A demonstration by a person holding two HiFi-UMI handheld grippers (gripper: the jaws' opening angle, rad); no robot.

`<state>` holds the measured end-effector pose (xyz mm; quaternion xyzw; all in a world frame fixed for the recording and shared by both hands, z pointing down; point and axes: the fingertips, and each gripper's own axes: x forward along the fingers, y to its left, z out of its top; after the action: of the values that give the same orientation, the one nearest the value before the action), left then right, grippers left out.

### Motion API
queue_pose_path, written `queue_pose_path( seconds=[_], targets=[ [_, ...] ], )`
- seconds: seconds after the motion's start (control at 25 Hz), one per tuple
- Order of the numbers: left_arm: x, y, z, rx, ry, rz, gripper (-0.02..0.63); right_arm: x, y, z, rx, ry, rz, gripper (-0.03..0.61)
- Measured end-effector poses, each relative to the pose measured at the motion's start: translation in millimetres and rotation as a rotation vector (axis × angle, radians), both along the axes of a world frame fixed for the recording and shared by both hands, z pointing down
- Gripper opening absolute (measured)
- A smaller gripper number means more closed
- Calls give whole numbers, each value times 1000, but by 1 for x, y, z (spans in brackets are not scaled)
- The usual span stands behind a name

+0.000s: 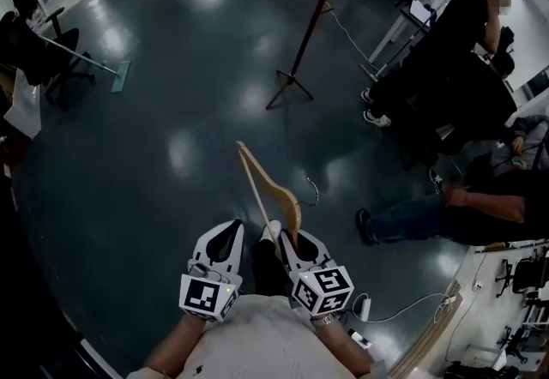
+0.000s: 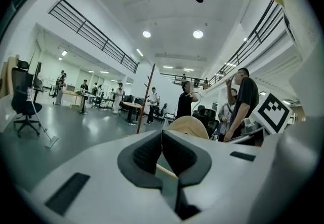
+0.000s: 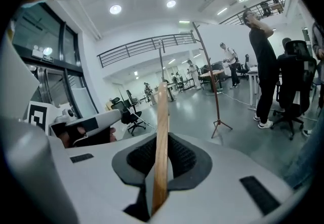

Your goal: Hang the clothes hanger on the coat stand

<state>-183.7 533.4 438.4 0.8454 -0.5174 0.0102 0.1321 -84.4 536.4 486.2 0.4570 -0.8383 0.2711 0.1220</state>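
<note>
The right gripper (image 3: 161, 143) is closed on the wooden clothes hanger (image 3: 162, 116), gripping its flat wooden edge between both pads. The hanger extends forward and upward from the jaws, with its metal hook (image 1: 314, 189) to the right of the gripper tip. The left gripper (image 2: 162, 139) is just beside the right one, on its left, with jaws together and nothing between them. The coat stand (image 1: 305, 36) stands on the floor (image 1: 171, 111), well ahead of both grippers.
</note>
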Motion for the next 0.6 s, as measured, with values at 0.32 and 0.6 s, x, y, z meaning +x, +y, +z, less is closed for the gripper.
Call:
queue_pose_path(
  seconds=[0.32,0.6],
  targets=[
    [44,-146,-22,35,-22,-47,12,30,-153,-16,12,-20,-90,66],
    [82,-239,-22,22,-9,-23,12,64,-253,-21,2,-43,-58,66]
  ],
)
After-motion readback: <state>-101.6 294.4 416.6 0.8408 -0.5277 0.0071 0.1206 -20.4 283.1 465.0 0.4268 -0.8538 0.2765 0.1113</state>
